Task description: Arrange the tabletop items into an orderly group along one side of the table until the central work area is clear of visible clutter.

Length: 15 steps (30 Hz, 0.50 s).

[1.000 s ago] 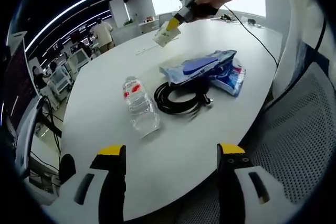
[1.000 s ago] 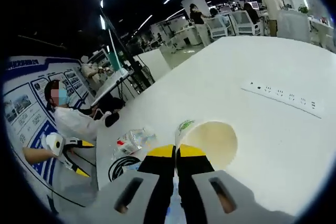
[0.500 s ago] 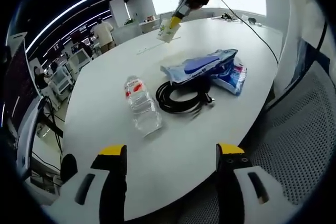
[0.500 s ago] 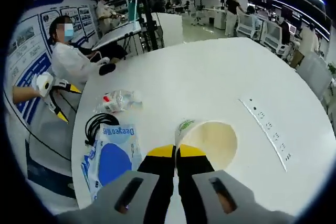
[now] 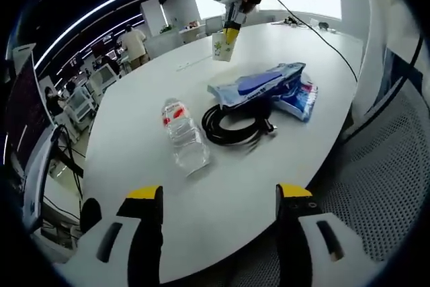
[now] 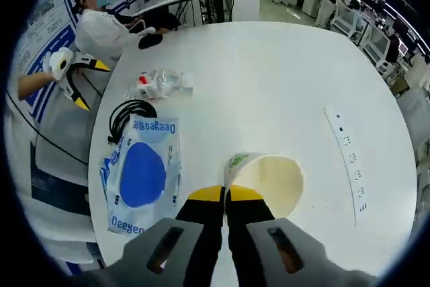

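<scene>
Right gripper view: right gripper [image 6: 225, 196] jaws pinch rim of paper cup [image 6: 265, 179], held above white table [image 6: 269, 85]. Left gripper [image 5: 218, 196] jaws spread, nothing between. Bottle [image 5: 183, 138], cable coil [image 5: 232, 124], blue packs [image 5: 265, 85] clutter centre. Risk: thin rim grip lets cup slip or crumple.

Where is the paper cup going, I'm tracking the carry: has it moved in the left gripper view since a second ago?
Yes. The right gripper has swung the paper cup from tilted to upright, above the table, nearer the blue-and-white packet.
</scene>
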Motion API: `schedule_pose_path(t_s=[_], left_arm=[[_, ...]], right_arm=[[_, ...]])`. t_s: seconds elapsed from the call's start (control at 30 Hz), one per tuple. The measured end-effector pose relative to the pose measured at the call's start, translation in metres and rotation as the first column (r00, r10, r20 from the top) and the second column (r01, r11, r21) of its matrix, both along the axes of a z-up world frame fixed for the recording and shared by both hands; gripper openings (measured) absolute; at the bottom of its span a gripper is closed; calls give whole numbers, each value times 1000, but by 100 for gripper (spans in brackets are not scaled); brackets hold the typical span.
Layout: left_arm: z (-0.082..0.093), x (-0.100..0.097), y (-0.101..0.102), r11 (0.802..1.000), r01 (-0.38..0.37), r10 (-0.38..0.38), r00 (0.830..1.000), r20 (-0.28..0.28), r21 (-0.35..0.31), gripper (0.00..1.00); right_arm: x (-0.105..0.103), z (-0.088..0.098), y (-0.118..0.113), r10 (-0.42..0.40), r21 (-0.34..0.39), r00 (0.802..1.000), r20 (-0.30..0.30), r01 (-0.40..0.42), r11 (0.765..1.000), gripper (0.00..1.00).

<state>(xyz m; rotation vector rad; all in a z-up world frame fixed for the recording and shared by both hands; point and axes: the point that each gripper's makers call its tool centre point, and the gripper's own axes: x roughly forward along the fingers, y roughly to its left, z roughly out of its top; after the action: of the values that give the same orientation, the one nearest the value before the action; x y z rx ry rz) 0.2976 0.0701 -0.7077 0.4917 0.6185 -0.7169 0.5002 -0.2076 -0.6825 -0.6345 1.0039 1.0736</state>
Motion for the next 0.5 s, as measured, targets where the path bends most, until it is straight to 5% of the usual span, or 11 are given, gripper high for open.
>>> schedule_pose_path(t_s=[0.5], left_arm=[[0, 0, 2, 1000, -6, 6, 1000, 2, 4, 68]], right_arm=[[-1, -19, 11, 64, -129, 997, -50, -70, 989, 0]])
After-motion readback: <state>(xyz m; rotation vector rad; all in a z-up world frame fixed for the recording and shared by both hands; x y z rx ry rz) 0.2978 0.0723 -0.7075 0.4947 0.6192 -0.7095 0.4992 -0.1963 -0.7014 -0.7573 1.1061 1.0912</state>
